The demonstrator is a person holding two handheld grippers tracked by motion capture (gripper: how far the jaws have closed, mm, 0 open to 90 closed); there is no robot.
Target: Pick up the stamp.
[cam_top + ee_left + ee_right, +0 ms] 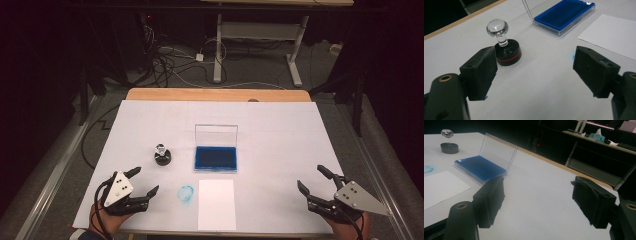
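Note:
A round black stamp with a clear knob stands upright left of the table's middle. Right of it lies a blue ink pad in a clear case, its lid standing open. In front of the pad lies a white sheet of paper, with a blue ink ring on the table cover to its left. My left gripper is open at the near left, jaws empty, pointing toward the stamp. At the near right my right gripper is open and empty.
A white cover lies over the wooden table. Cables and a desk frame stand on the floor beyond the far edge. In the right gripper view a shelf with a tissue box stands behind the table.

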